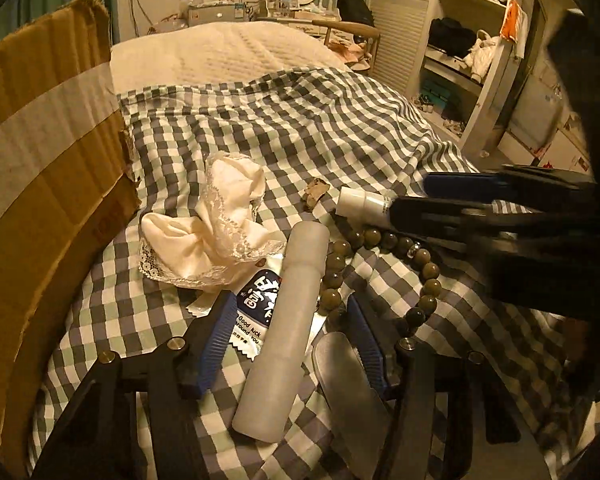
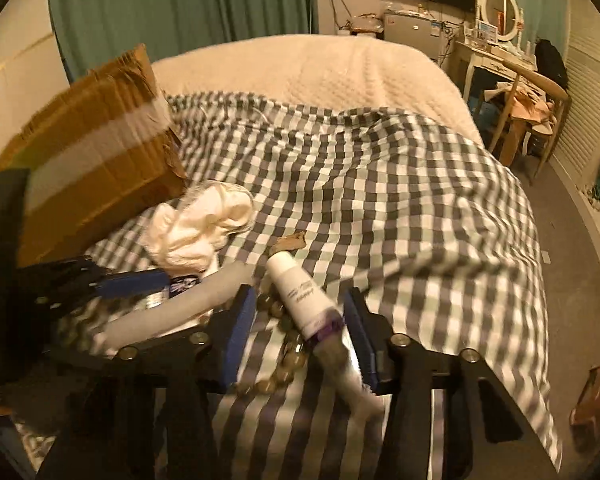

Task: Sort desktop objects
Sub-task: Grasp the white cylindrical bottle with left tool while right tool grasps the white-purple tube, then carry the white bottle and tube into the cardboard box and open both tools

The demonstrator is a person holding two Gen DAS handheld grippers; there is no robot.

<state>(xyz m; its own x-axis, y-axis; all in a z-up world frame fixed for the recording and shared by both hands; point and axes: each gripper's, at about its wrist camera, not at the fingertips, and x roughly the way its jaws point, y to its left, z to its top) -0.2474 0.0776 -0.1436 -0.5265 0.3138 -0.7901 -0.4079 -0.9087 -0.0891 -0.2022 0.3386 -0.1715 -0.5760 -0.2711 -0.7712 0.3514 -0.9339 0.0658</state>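
Left wrist view: my left hand-held gripper [image 1: 290, 344] stands wide open over the bed, its blue pads on either side of a frosted white cylinder [image 1: 284, 332] without touching it. The cylinder lies lengthwise on the checked cloth [image 1: 300, 128], partly over a dark printed sachet [image 1: 256, 300]. Just right of it runs a string of olive-brown beads [image 1: 416, 256], and a flat grey metal piece [image 1: 348, 376] lies by my right-hand pad. A crumpled cream lace cloth [image 1: 216, 232] sits beyond the sachet, and a small brown scrap [image 1: 315, 193] lies farther back. A taped cardboard box [image 1: 48, 184] stands along the left edge.

Right wrist view: my right hand-held gripper [image 2: 300, 332] is also spread wide, with a small white bottle [image 2: 300, 296] lying tilted between its pads. The frame is blurred here, so I cannot tell whether either pad touches the bottle. The beads [image 2: 284, 364] lie under and beside it. The frosted cylinder [image 2: 180, 312] shows to the left, with the lace cloth [image 2: 200, 228] behind it and the cardboard box [image 2: 92, 168] beyond.

In the left wrist view the right hand-held gripper [image 1: 412, 200] enters from the right, with the white bottle [image 1: 360, 202] at its tips.
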